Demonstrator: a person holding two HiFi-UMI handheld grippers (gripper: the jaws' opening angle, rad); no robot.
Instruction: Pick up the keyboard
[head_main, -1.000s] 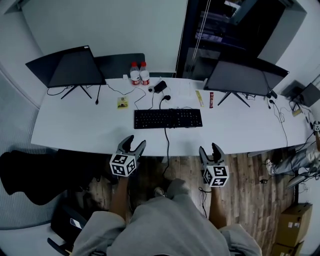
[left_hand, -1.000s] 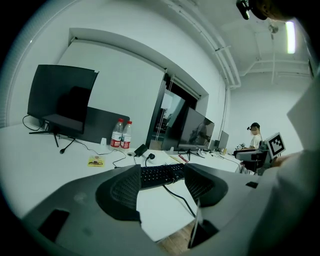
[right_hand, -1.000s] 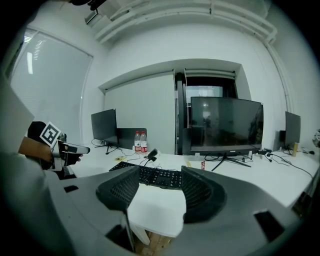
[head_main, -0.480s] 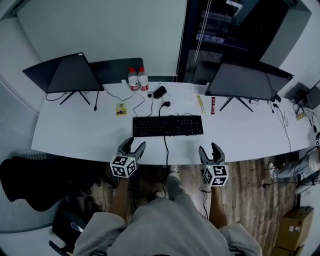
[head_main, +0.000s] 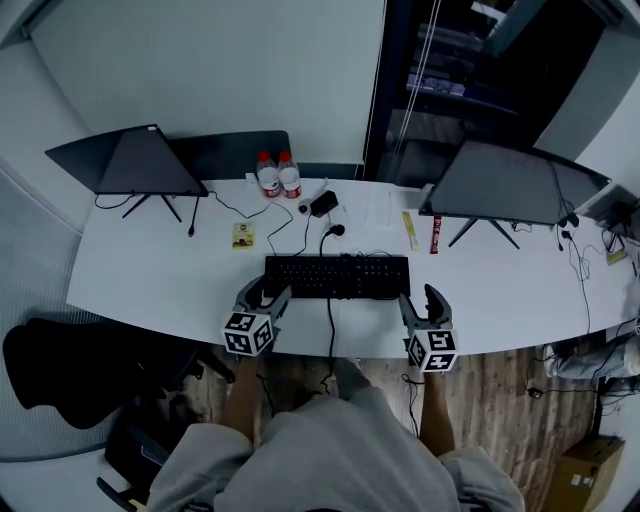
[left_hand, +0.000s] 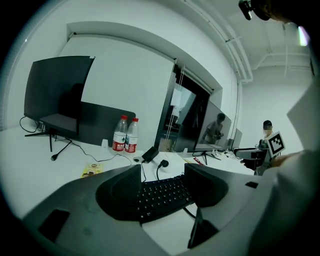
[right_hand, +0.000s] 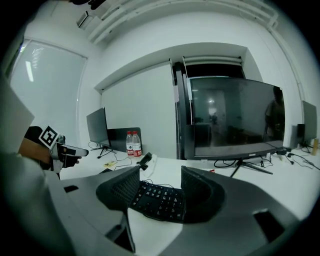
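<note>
A black keyboard (head_main: 337, 276) lies flat on the white desk (head_main: 150, 275), its cable running off the front edge. My left gripper (head_main: 264, 292) is open at the keyboard's left front corner, and the keys (left_hand: 162, 192) show between its jaws. My right gripper (head_main: 422, 297) is open at the keyboard's right front corner, with the keyboard's end (right_hand: 157, 199) framed between its jaws. Neither gripper holds anything.
Two dark monitors (head_main: 130, 160) (head_main: 515, 185) stand at the desk's back left and back right. Two water bottles (head_main: 279, 174), a black adapter (head_main: 322, 203), cables and a small yellow packet (head_main: 243, 235) lie behind the keyboard. A black chair (head_main: 70, 360) sits at left.
Both grippers have moved forward from over the floor to the desk's front edge, now reaching the keyboard's two front corners. Both stay open.
</note>
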